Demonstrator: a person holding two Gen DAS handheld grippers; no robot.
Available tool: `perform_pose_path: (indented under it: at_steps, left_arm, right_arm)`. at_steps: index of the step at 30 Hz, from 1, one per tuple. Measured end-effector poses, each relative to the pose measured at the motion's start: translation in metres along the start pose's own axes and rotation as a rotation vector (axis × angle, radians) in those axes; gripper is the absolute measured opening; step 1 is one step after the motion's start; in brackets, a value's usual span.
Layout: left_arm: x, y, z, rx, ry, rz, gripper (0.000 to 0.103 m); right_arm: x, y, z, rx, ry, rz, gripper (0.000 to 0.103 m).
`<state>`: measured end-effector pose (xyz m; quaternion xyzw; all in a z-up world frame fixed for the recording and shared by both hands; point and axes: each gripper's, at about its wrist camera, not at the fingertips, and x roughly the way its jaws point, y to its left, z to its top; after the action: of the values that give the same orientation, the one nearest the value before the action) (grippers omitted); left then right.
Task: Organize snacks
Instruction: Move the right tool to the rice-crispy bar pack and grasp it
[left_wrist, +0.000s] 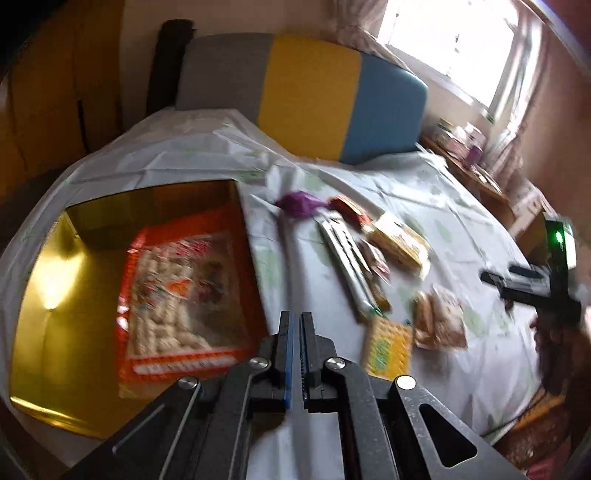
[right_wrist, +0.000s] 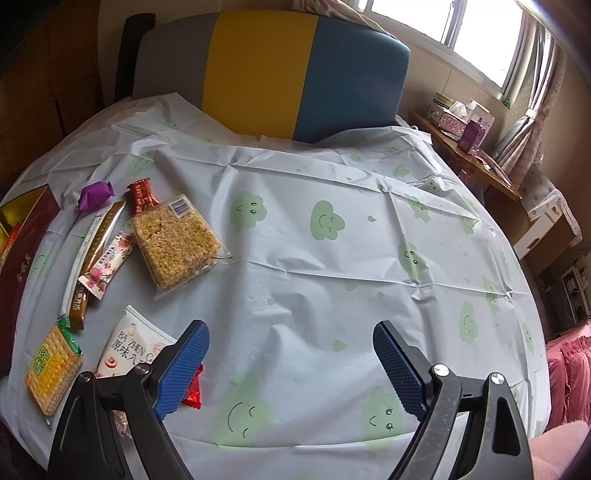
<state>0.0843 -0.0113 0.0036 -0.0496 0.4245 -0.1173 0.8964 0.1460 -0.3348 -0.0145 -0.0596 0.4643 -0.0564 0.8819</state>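
While looking along the left gripper (left_wrist: 294, 332), saw jaws pressed together on nothing, just past the near edge of the gold box (left_wrist: 48, 280). Already held one big orange snack bag (left_wrist: 177, 295), likely the place for all the snacks. Saw blur, so small packs to the right stayed hard to read.

From the right gripper (right_wrist: 291, 354), saw jaws spread wide over bare tablecloth (right_wrist: 332, 258). Lay off to the left: rice cake pack (right_wrist: 173, 240), purple candy (right_wrist: 94, 195), cracker pack (right_wrist: 53, 365), white pouch (right_wrist: 129, 343) beside the left finger. Probably ready to grab one.
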Motion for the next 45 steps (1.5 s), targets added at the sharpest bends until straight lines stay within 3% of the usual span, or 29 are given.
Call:
perform_pose_path:
  at_steps: [9,13,23,26,30,37,41,45]
  left_arm:
    - [0.018,-0.052,-0.043,0.125,0.084,-0.068,0.006]
    - [0.025,-0.064,-0.055,0.16,0.102,-0.072,0.012]
    - [0.04,-0.071,-0.078,0.194,0.103,-0.083,0.028]
    - [0.041,-0.071,-0.083,0.194,0.096,-0.099,0.034]
    - [0.041,-0.069,-0.086,0.193,0.085,-0.119,0.042]
    - [0.04,-0.066,-0.088,0.188,0.078,-0.155,0.05]
    - [0.039,-0.068,-0.089,0.21,0.069,-0.159,0.052]
    - [0.038,-0.065,-0.09,0.204,0.065,-0.168,0.052]
  right_arm:
    - [-0.004,0.008,0.0,-0.013,-0.01,0.086,0.092]
    - [-0.001,0.015,-0.001,-0.02,0.019,0.167,0.081]
    - [0.009,0.031,0.006,-0.02,0.069,0.232,0.075]
    - [0.015,0.039,0.016,-0.041,0.068,0.231,0.075]
    - [0.033,0.053,0.035,-0.09,0.074,0.231,0.084]
    - [0.071,0.092,0.068,-0.283,0.124,0.19,0.086]
    - [0.097,0.109,0.076,-0.364,0.189,0.17,0.086]
    - [0.111,0.111,0.08,-0.354,0.209,0.166,0.086]
